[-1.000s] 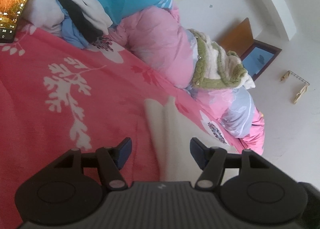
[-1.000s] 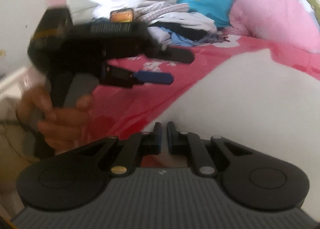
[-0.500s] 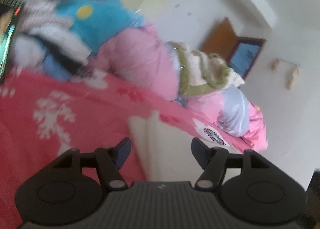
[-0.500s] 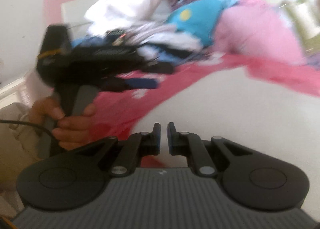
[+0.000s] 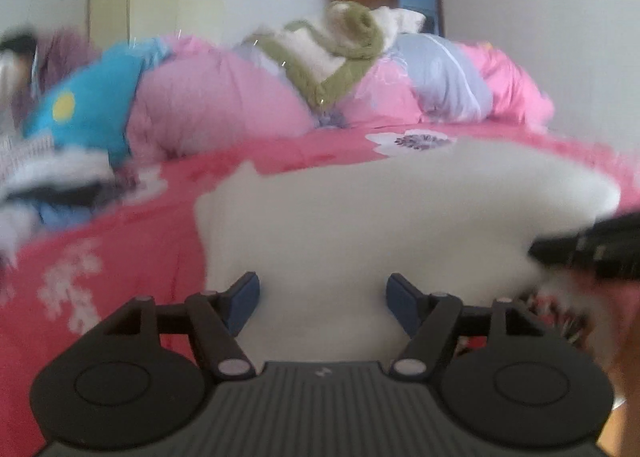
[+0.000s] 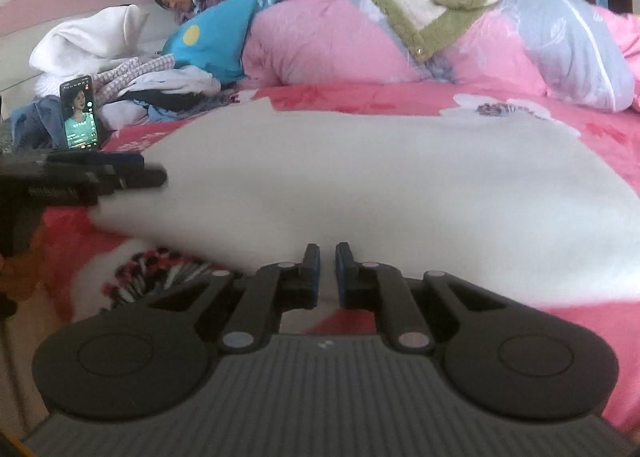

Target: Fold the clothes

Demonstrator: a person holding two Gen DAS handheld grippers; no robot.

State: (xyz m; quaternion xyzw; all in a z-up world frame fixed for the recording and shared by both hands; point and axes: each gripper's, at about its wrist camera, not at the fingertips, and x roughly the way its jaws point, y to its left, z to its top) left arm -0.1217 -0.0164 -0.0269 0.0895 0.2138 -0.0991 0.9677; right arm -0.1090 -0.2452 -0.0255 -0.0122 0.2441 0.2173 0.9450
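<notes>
A white garment (image 6: 380, 185) lay spread over the red flowered bedspread (image 6: 360, 99), filling the middle of both views. The left gripper (image 5: 322, 295) hovered at its near edge with fingers spread wide, holding nothing. The right gripper (image 6: 327, 273) had its fingers clenched almost together at the cloth's lower edge; whether they pinched cloth I cannot tell.

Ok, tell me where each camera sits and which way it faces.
Left wrist: sits on the left gripper, low over the bed, facing across the white garment to the pink quilt and the door; its open fingers show, and the right gripper enters at the right edge.
Right wrist: sits on the right gripper, facing the same way; its fingers stand nearly closed at the garment's near edge, and the left gripper enters at left, beside a phone.
Shared: garment, quilt, green-trimmed fleece.
</notes>
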